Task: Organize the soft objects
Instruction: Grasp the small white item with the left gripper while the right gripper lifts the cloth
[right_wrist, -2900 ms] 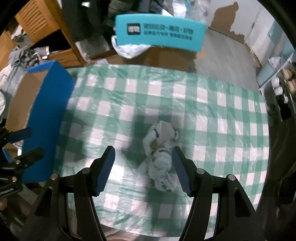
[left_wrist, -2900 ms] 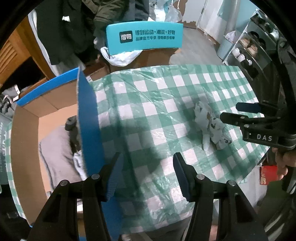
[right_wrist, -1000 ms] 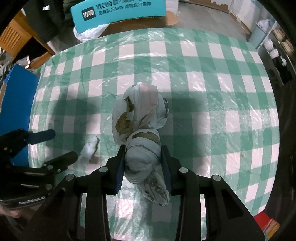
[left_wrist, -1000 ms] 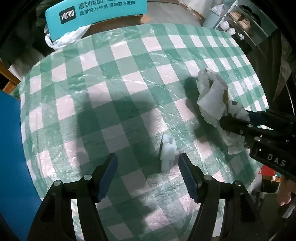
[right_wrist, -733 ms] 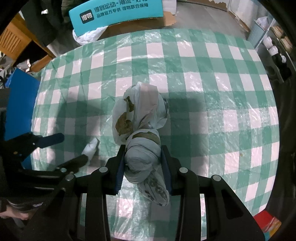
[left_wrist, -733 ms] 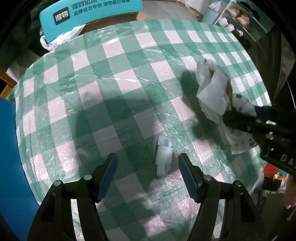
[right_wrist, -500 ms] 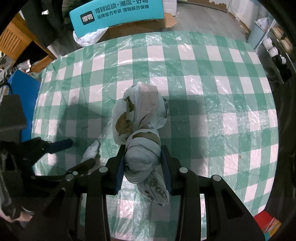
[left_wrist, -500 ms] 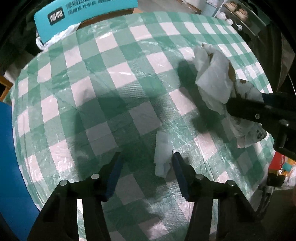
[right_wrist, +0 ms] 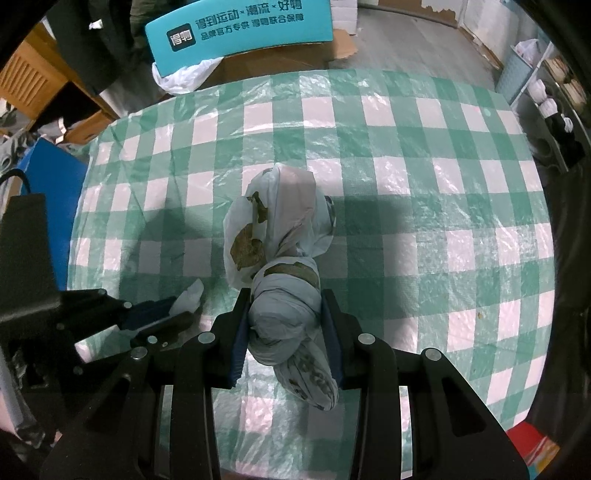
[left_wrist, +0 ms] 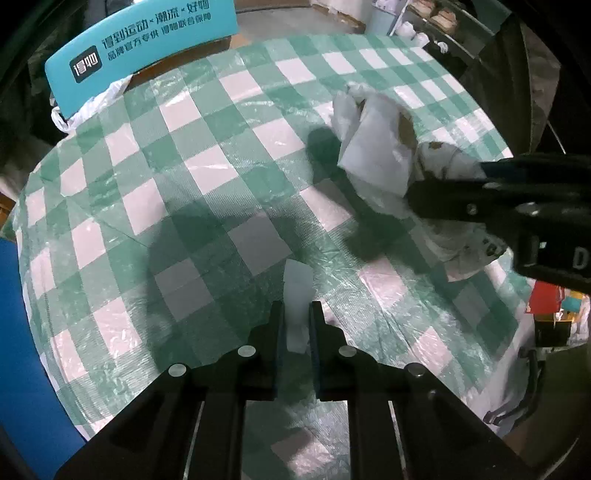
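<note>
While the left gripper (left_wrist: 297, 314) is closing its jaws on a small crumpled white scrap (left_wrist: 297, 291) lying on the crinkly green-checked plastic tablecloth (left_wrist: 207, 177), the right gripper (right_wrist: 286, 325) squeezes a knotted, pale printed cloth bundle (right_wrist: 280, 236) resting mid-table. Only the right view shows the wooden cabinet (right_wrist: 33, 74); both show a teal sign (right_wrist: 236, 26).

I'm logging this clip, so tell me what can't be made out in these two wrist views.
- Small white piece: its lower end is hidden between the closing left gripper fingers, left view.
- Knotted cloth bundle: its near end is covered by the right gripper in the left view.
- Blue box: cut off by the frame edge, contents unseen.
</note>
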Motion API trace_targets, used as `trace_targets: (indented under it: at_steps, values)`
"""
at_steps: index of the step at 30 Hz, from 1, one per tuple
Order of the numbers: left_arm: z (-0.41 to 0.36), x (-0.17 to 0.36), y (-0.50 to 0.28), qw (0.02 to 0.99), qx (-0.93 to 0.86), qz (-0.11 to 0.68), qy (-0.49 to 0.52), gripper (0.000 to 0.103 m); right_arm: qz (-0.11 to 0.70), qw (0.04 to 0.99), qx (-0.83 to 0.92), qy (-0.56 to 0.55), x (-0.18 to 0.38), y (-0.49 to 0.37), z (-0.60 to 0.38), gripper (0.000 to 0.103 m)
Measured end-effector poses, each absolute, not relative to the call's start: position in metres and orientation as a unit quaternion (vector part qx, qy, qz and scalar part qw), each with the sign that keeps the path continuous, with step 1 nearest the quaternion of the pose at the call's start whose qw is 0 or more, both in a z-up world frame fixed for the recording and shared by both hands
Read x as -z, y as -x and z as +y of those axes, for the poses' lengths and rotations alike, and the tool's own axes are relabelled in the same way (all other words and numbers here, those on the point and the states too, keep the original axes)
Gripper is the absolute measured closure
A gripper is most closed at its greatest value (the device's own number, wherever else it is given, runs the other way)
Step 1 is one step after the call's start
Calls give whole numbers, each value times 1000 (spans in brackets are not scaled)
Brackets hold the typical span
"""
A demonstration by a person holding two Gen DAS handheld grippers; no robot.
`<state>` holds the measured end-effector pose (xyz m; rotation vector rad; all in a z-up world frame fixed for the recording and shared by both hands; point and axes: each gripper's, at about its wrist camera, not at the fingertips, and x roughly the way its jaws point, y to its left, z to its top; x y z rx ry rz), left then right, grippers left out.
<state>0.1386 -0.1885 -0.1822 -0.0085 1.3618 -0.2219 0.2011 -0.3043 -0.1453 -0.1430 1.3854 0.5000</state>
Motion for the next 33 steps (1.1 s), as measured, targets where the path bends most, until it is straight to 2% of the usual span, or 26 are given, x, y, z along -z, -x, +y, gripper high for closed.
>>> trace_targets:
  at_steps: [33]
  values:
    - [-113,100,-100,815,50,577,17,91,568,764,-285,110,67,-154,-254,68]
